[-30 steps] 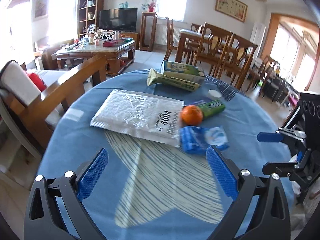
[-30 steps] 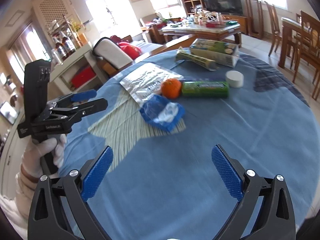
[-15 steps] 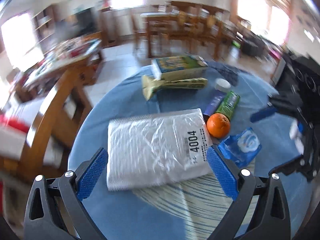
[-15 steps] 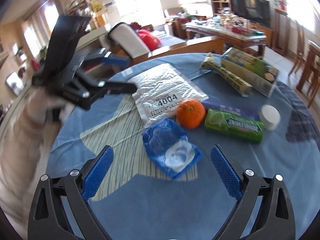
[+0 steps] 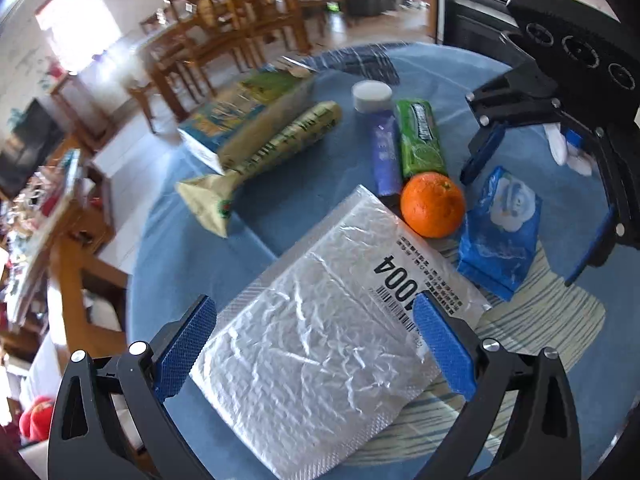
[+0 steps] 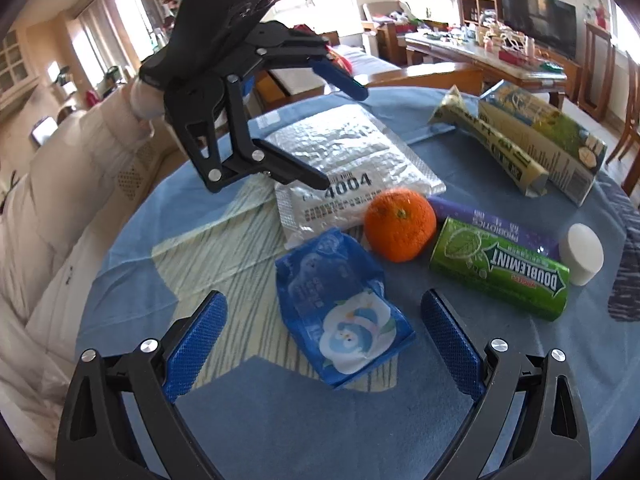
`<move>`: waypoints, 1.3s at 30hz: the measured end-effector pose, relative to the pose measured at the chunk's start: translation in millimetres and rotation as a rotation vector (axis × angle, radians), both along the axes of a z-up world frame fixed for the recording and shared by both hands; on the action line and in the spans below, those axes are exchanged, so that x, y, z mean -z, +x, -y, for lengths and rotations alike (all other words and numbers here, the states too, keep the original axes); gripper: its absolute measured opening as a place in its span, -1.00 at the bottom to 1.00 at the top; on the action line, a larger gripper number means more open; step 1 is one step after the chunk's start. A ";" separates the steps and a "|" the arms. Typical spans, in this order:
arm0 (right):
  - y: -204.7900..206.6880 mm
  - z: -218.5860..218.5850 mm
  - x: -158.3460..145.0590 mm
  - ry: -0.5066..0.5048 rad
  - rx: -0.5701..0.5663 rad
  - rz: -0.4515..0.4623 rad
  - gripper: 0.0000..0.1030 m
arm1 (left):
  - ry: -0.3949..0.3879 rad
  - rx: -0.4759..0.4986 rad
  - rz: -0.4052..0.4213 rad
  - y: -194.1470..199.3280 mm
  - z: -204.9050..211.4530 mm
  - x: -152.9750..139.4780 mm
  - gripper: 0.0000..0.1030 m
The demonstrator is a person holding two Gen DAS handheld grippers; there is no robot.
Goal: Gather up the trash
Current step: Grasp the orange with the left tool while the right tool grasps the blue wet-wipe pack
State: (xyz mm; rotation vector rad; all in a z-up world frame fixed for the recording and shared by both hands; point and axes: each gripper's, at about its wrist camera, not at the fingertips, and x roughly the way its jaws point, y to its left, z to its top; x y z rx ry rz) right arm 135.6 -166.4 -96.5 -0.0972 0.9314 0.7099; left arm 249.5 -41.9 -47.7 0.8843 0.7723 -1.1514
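Lying flat on the blue tablecloth (image 5: pixel 304 204), the silver padded mailer (image 5: pixel 320 344) is looking like the piece of trash nearest the left gripper (image 5: pixel 316 344). Its crinkled foil skin and bubble-lined bulk are suggesting something light, soft and slippery, likely to bend if lifted by a corner. Judging from its shape, the better hold is probably along the near short edge, where the envelope is thin enough for the pads to pinch.

The left gripper is hanging over that near end, its blue fingers (image 5: pixel 182 346) spread wide, one to each side of the mailer and gripping nothing. In the right wrist view the same tool is appearing tilted downward above the mailer (image 6: pixel 348 160), held in a white-sleeved arm, its lower finger over the printed label.

The right gripper (image 6: pixel 324 340) is pointing at the crumpled blue wrapper (image 6: pixel 340 308), which is sitting between its open fingers (image 6: pixel 450 338) but is not being touched. That wrapper is looking thin, limp and very light; a pinch across its middle would probably crush it without harm.

Just beyond, an orange (image 6: pixel 400 226) is touching the mailer's edge, and a green gum pack (image 6: pixel 500 268), a purple tube (image 6: pixel 496 224) and a white cap (image 6: pixel 582 254) are lying alongside. A rolled yellow-green packet (image 6: pixel 492 140) and a carton (image 6: pixel 548 136) are resting at the far side, well apart from either tool.
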 end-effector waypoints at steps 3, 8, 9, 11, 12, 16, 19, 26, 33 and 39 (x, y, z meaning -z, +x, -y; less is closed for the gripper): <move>-0.5 -0.1 -0.4 0.005 -0.006 -0.002 0.86 | -0.003 0.005 -0.095 3.8 -4.3 4.7 0.90; -4.8 -2.9 -1.2 0.002 -0.026 -0.002 0.86 | 0.011 -0.001 -0.129 -20.5 -25.5 10.8 0.90; -6.2 -5.2 0.2 0.002 -0.031 -0.001 0.86 | 0.013 -0.002 -0.123 -28.8 -28.4 11.0 0.90; -9.1 -7.9 -0.2 0.002 -0.043 -0.001 0.86 | 0.021 -0.007 -0.126 -45.3 -34.6 11.6 0.90; -11.4 -9.6 -0.4 0.002 -0.052 -0.002 0.86 | 0.026 -0.011 -0.122 -56.2 -37.5 11.7 0.90; -18.5 -14.8 -2.0 0.010 -0.071 0.001 0.86 | 0.044 -0.038 -0.084 -86.5 -45.8 9.1 0.90; -23.7 -17.3 -4.3 0.004 -0.071 0.018 0.86 | 0.064 -0.083 0.080 -104.4 -48.2 4.6 0.90; -25.2 -24.2 -5.8 -0.019 -0.062 0.044 0.75 | 0.088 -0.153 0.208 -95.9 -39.7 3.6 0.91; -23.0 -15.7 -1.7 -0.005 -0.041 0.018 0.33 | -0.022 -0.196 -0.024 -68.2 -44.4 7.9 0.91; -24.7 -9.9 -2.9 0.010 -0.034 0.016 0.12 | -0.074 -0.263 -0.081 -78.7 -46.3 14.2 0.88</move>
